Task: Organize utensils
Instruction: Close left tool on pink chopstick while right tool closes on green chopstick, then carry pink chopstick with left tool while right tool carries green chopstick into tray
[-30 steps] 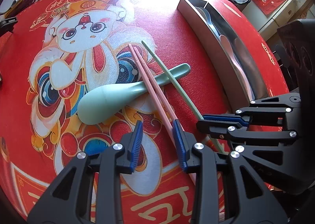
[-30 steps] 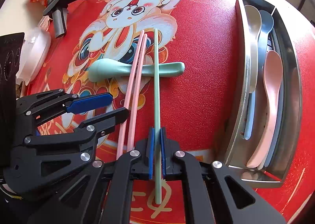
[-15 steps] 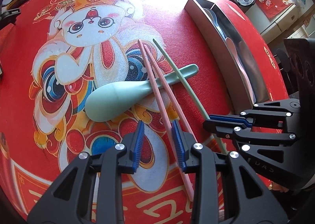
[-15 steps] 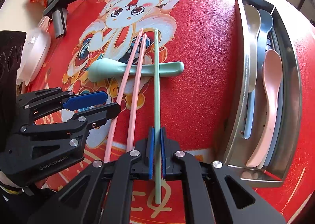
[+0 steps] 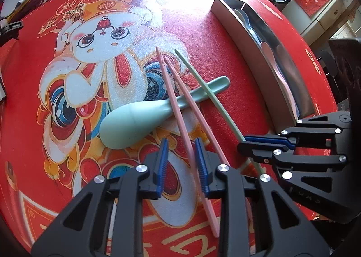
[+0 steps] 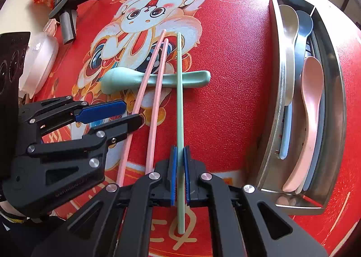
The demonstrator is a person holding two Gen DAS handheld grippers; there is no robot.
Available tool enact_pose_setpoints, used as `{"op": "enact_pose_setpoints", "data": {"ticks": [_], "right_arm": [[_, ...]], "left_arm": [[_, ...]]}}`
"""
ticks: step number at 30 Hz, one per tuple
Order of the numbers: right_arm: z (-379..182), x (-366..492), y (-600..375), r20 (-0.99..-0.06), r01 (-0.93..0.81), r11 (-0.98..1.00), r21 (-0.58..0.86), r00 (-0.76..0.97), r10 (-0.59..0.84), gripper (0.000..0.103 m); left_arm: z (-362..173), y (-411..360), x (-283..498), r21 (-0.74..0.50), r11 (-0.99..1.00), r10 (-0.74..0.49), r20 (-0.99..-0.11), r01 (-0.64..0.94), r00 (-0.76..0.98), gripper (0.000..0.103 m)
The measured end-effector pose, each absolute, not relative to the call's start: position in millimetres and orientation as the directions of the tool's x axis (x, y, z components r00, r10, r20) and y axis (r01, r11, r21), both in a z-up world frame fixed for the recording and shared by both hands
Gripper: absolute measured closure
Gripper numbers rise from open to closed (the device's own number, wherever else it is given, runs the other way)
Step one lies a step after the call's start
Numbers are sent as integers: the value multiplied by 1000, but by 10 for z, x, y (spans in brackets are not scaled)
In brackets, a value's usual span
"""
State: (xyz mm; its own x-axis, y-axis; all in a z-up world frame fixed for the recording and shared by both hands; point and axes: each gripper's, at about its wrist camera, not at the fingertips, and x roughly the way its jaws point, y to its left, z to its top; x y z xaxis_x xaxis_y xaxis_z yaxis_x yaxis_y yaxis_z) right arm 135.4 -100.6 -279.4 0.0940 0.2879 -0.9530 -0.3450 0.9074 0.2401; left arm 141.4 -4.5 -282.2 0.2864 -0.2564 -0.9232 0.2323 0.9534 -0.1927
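I am observing both grippers pointing steeply down over a red tablecloth [image 6: 225,76] printed with a cartoon rabbit.

The right gripper [image 6: 179,173] is clamping the green chopstick [image 6: 179,99] between its blue pads, with the jaws fully closed on it. The chopstick's near end is sticking out below the pads, and its far part is lying across the handle of the mint-green spoon [image 6: 126,79].

The left gripper [image 5: 181,164] is narrowing its jaws at this moment. One pink chopstick [image 5: 178,119] is passing between its blue pads; it is lying close against the right pad, while a gap is showing on the left pad's side, so I am not recording a grip yet. The second pink chopstick [image 5: 191,103] is running just outside the right finger. Both pink sticks are crossing over the spoon's handle, beside the green one.

The spoon is lying flat on the cloth, bowl toward the left in the right wrist view.

The steel tray [image 6: 336,89] is sitting at the right edge of the table. It is holding a grey spoon [image 6: 290,31], a blue spoon [image 6: 303,29] and a pink spoon [image 6: 312,89], handles pointing toward me.

At the far left in the right wrist view, I am noting a black handheld device [image 6: 67,8] and a clear plastic container [image 6: 38,60].
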Motion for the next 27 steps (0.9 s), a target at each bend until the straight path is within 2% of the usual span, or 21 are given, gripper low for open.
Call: {"op": "enact_pose_setpoints", "data": {"ticks": [4, 10, 18, 27], "right_arm": [[-2793, 1352, -983, -956, -357, 907, 225, 98, 276, 97], [-2797, 1345, -918, -962, -385, 903, 191, 109, 250, 96], [-2807, 1351, -872, -965, -417, 894, 163, 123, 233, 96], [-2796, 1315, -848, -964, -436, 890, 135, 148, 219, 96]], "left_arm": [[-2850, 31, 1488, -204, 957, -258, -922, 204, 288, 90], [-2855, 95, 1495, -224, 954, -276, -915, 199, 294, 90], [-2899, 383, 1425, -381, 919, -394, -872, 101, 292, 90], [-2868, 384, 1273, -331, 932, -363, -871, 151, 332, 90]]}}
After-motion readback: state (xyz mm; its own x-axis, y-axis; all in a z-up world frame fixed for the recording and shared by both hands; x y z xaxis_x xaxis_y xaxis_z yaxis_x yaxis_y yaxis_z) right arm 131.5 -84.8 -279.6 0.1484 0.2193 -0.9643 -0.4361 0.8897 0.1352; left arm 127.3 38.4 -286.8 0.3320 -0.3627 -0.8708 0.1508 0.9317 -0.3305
